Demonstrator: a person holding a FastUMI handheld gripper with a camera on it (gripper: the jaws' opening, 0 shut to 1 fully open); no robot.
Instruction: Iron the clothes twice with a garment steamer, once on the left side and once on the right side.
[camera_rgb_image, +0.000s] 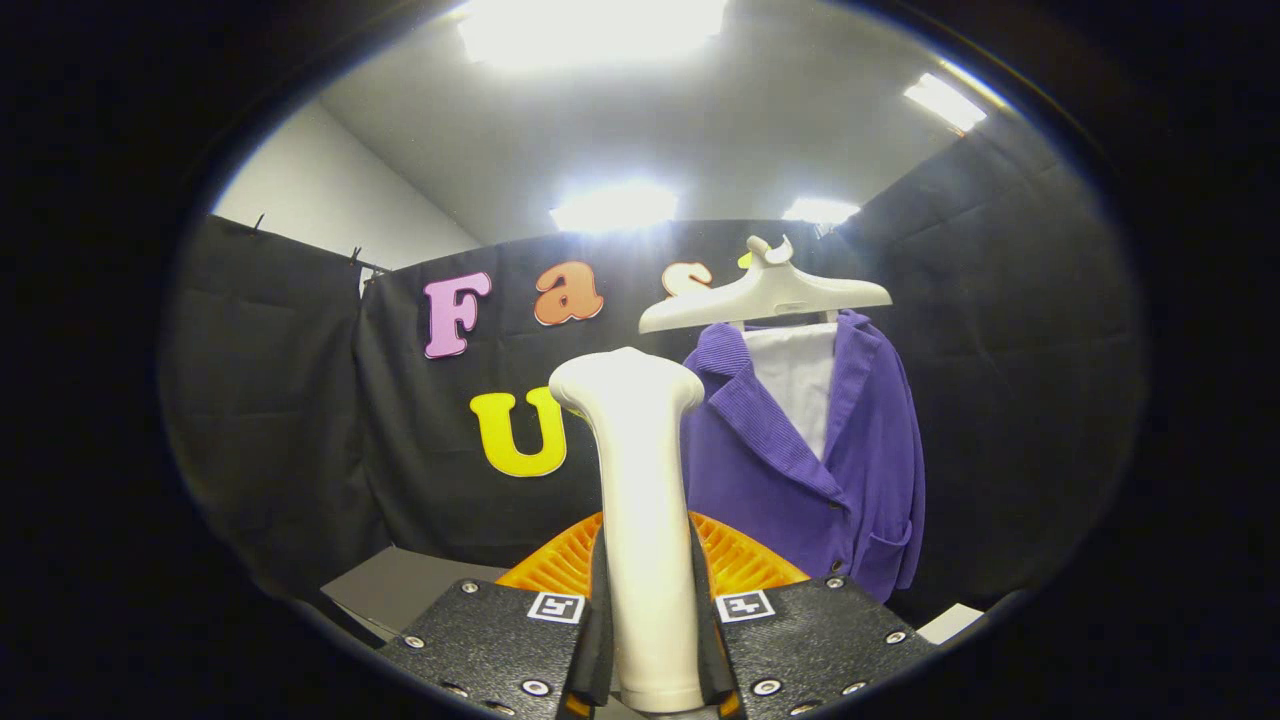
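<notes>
Clamping a garment steamer (645, 520): the tool (650, 640) has both fingers (480, 640) pressed against the sides of the steamer's cream-white handle, one on each side, with the handle standing upright between them. Steamer head, rounded and slightly flared, rises above the fingers and tips a little toward the clothes.

Item: orange ribbed basket-like object (745, 560), seen just beyond the fingers, behind the steamer handle; its contents cannot be made out.

Item: purple jacket (800, 470), ribbed collar, hanging over a white inner garment (800, 375) on a cream-white hanger (765, 295). It hangs beyond the fingers and to the right of the steamer head, close to it, though whether the two touch cannot be told. A patch pocket shows low on the jacket's front.

Item: grey surface (400, 585), partly seen beyond the left finger, beneath the black cloth wall.

Tool pose: pointed level to slightly upward toward the booth wall, steamer held vertical, jacket off to the right of its line.
</notes>
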